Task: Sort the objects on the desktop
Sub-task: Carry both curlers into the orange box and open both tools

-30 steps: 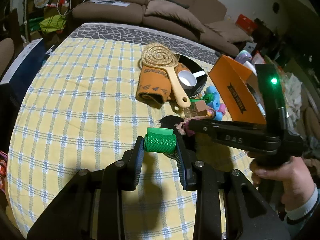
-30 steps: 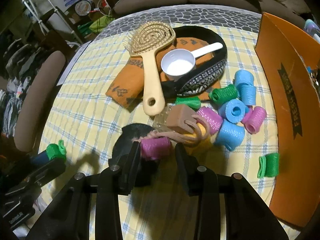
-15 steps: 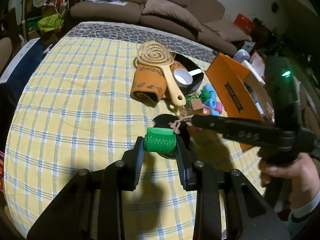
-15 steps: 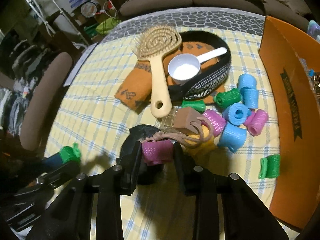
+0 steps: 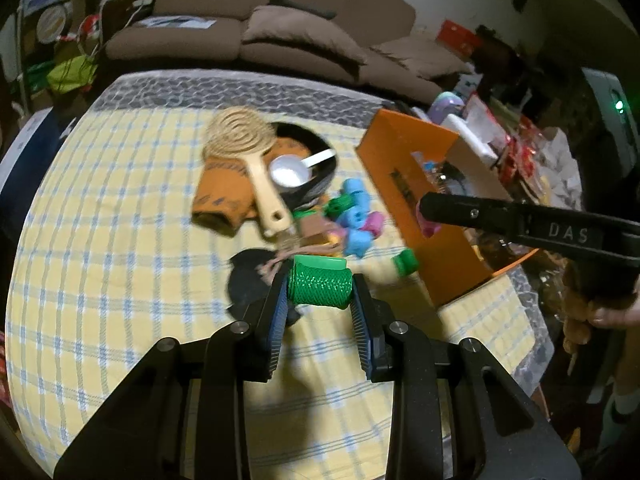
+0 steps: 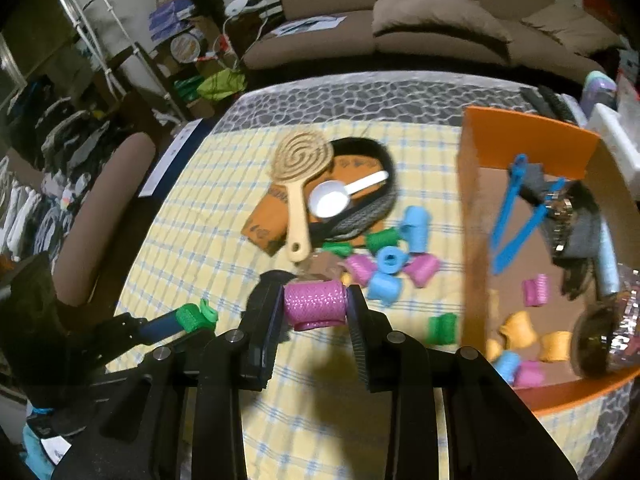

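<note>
left gripper (image 5: 320, 292) pinches green roller (image 5: 320, 286), lifted off table | right gripper (image 6: 316, 306), jaws just closed, pinches pink roller (image 6: 316, 304), now raised beside orange box (image 6: 520, 136) | both ready to drop in

Left gripper (image 5: 319, 292) is clamped on a green hair roller (image 5: 320, 287), raised over the checked tablecloth (image 5: 120, 248). Right gripper (image 6: 315, 305), just to its right, grips a pink hair roller (image 6: 315, 303), jaws having just tightened; a hand (image 5: 612, 314) holds its handle.
</note>
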`<state>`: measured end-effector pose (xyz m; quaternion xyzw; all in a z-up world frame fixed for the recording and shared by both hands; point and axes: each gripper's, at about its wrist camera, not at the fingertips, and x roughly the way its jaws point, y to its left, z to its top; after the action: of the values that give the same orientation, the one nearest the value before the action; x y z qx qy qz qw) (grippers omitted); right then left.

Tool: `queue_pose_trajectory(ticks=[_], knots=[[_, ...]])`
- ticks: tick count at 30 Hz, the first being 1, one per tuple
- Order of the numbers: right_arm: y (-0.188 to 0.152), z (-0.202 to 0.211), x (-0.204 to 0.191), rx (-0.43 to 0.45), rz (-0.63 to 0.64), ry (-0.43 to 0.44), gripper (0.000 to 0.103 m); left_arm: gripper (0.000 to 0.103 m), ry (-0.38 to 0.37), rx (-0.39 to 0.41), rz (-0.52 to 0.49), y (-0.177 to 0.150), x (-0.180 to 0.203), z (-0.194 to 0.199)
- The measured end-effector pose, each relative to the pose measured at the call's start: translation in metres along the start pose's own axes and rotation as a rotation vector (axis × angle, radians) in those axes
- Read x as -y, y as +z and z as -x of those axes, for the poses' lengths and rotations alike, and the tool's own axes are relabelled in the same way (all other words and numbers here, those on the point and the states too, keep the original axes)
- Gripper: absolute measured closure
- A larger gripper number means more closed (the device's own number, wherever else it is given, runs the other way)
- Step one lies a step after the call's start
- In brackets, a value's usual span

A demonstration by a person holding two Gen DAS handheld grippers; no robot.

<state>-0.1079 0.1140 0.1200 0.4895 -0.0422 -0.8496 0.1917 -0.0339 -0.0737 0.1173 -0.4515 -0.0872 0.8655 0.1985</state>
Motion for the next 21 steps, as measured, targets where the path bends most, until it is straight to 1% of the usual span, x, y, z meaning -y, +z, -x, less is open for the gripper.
queue_pose_trajectory(ticks=[6, 15, 21], knots=[[-0.006, 0.028, 0.035, 0.027, -0.039, -0.029, 0.071, 0.075, -0.024, 0.009, -0.06, 0.016, 0.045, -0.003], [-0.022, 0.056, 0.095, 0.048, -0.104, -0.079, 0.071, 0.074, -0.07, -0.022, -0.136, 0.025, 0.115, -0.035], [-0.033, 0.062, 0.13, 0.047, -0.143, -0.117, 0.071, 0.074, -0.082, -0.046, -0.202, 0.027, 0.159, -0.062]])
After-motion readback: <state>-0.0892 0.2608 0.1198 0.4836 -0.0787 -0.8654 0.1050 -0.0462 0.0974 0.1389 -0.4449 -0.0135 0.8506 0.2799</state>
